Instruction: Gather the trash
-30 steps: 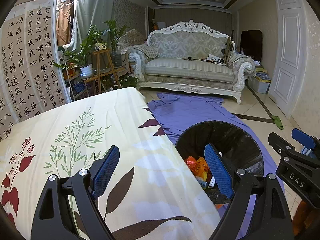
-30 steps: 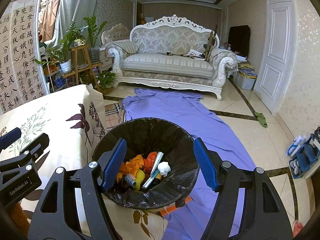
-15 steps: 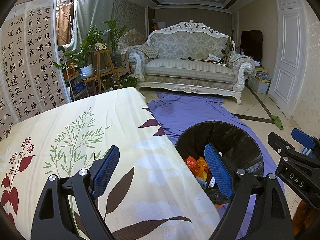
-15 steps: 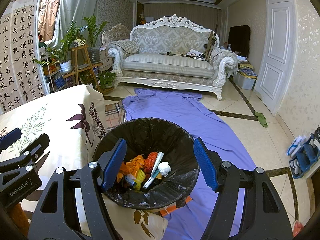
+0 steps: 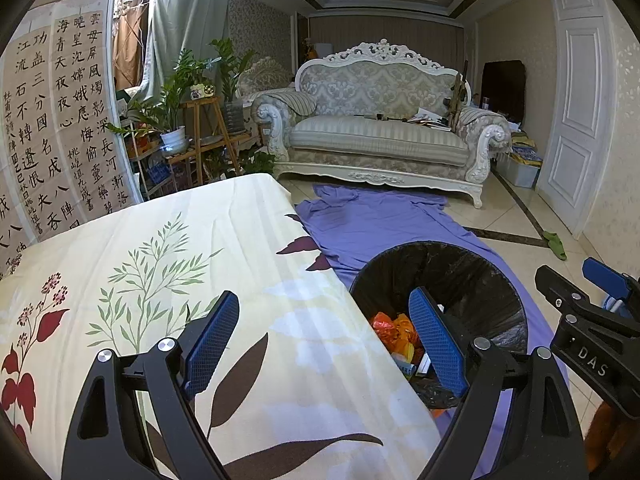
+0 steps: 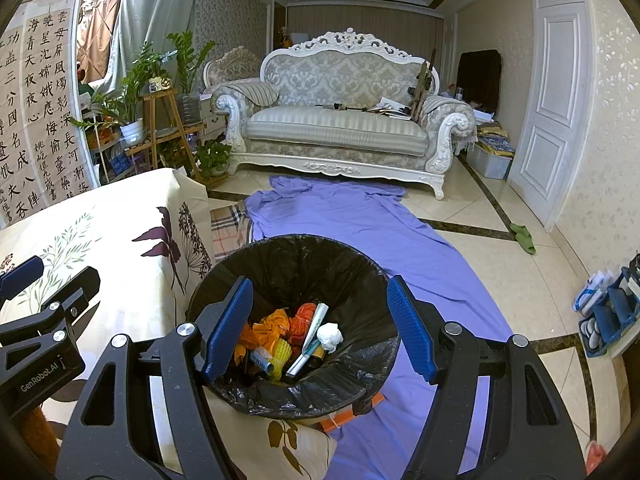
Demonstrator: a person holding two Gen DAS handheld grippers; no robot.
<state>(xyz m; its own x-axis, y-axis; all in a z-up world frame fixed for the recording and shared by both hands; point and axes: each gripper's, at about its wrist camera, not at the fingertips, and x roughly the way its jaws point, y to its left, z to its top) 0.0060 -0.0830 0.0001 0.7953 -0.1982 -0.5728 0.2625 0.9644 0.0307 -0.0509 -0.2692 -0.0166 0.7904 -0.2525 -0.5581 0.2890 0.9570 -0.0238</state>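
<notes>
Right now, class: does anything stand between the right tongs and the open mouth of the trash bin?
Nothing visible does. The right tongs hang open and empty over the trash bin, whose mouth is uncovered, with the collected trash lying inside.

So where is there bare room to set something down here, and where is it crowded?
Free: the floral tablecloth left of the trash bin looks bare, as do the purple sheet and the tiles toward the sofa. Crowded: the bin's bottom, the plant stand and the sofa's right end.
</notes>
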